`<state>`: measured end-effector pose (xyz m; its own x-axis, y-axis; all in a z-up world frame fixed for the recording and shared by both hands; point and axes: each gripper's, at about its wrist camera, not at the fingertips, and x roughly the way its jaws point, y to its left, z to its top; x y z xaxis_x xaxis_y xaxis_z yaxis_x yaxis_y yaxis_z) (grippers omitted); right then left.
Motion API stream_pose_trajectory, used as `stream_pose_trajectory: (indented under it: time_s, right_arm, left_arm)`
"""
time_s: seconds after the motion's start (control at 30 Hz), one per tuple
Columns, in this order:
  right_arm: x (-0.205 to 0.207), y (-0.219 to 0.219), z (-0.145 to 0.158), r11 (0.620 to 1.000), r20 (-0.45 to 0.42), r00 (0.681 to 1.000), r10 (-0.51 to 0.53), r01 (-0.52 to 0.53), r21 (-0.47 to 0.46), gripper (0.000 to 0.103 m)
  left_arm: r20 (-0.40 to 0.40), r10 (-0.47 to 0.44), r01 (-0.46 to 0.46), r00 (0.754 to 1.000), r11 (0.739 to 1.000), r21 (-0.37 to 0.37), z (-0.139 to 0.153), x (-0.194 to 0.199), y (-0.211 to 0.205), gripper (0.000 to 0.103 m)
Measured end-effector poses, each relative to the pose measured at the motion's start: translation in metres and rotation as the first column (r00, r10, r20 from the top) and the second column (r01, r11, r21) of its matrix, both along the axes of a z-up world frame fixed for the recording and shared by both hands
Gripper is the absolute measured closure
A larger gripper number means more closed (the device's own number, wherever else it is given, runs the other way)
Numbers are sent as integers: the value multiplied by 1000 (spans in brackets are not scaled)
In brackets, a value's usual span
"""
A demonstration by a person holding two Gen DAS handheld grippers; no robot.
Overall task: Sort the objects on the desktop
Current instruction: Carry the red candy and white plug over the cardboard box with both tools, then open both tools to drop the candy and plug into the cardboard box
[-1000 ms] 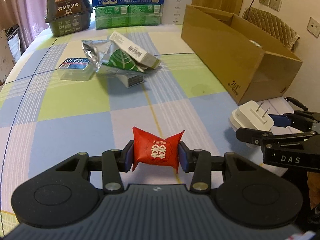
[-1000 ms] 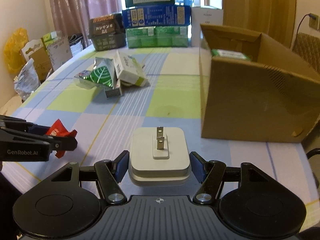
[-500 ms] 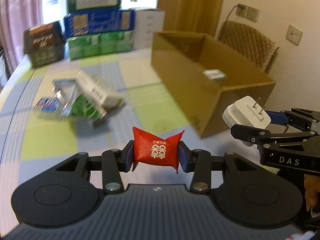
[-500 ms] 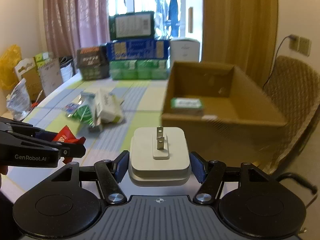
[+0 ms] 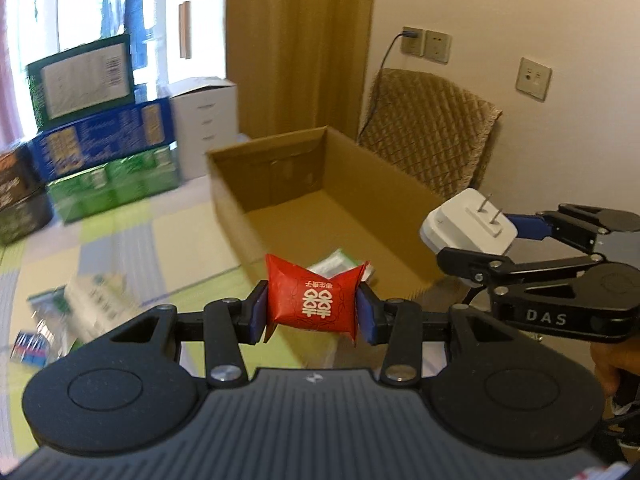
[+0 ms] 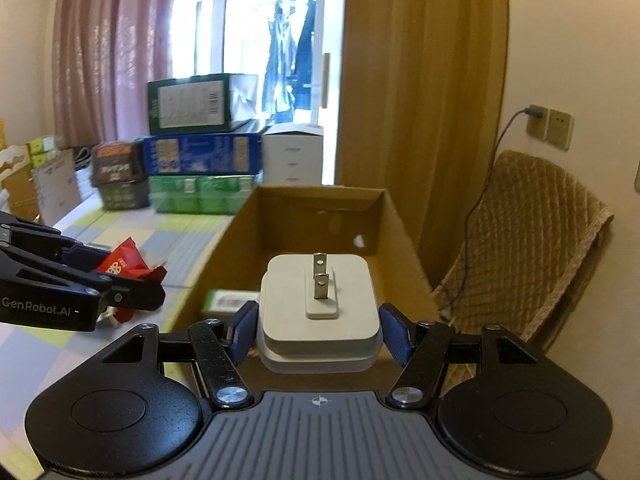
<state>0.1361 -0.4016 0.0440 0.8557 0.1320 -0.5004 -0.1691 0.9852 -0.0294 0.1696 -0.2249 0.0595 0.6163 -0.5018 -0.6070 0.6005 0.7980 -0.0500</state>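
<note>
Checkered tablecloth [image 5: 132, 240] carries an open cardboard box [image 5: 280, 152] with stacked cartons [image 5: 104, 148] behind it in the left wrist view, where the left gripper [image 5: 312, 312] has its jaws clamped on a red candy packet [image 5: 314, 300] raised in front of the box, a green packet [image 5: 334, 262] lying inside. From the right wrist view, the right gripper [image 6: 318, 328] is clamped on a white plug adapter [image 6: 320, 312], prongs up, held over the box's near edge beside a quilted chair [image 6: 532, 240].
</note>
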Motion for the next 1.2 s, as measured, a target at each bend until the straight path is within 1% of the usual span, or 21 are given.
stream_pose_trajectory:
  time_s: [0.13, 0.23, 0.4, 0.67, 0.8, 0.87, 0.93, 1.2]
  right_arm:
    - [16, -12, -2, 1000, -4, 1000, -17, 17, -8, 41]
    - [24, -20, -6, 1000, -11, 1000, -23, 23, -9, 41]
    - [37, -29, -11, 999, -22, 999, -35, 35, -2, 41]
    - [49, -32, -19, 999, -36, 999, -33, 33, -10, 41]
    - [53, -34, -22, 999, -41, 998, -40, 40, -12, 41]
    - [54, -35, -22, 999, -42, 998, -42, 42, -13, 41]
    - [55, -36, -22, 999, -42, 998, -43, 43, -14, 41]
    - [55, -37, -23, 999, -43, 998, -45, 45, -9, 41]
  left_arm:
    - [-11, -35, 35, 999, 999, -5, -2, 18, -21, 64]
    - [-21, -60, 60, 998, 998, 12, -8, 27, -32, 64]
    - [-37, -88, 90, 995, 995, 42, -20, 35, -41, 64]
    - [-43, -107, 109, 993, 993, 46, -32, 48, -52, 64]
    - [-45, -114, 116, 992, 992, 53, -38, 54, -58, 59]
    - [-50, -111, 114, 993, 992, 61, -41, 57, -60, 59]
    - [-49, -109, 112, 993, 992, 62, -42, 58, -59, 55]
    - [-29, -108, 110, 994, 993, 47, -36, 50, -47, 49]
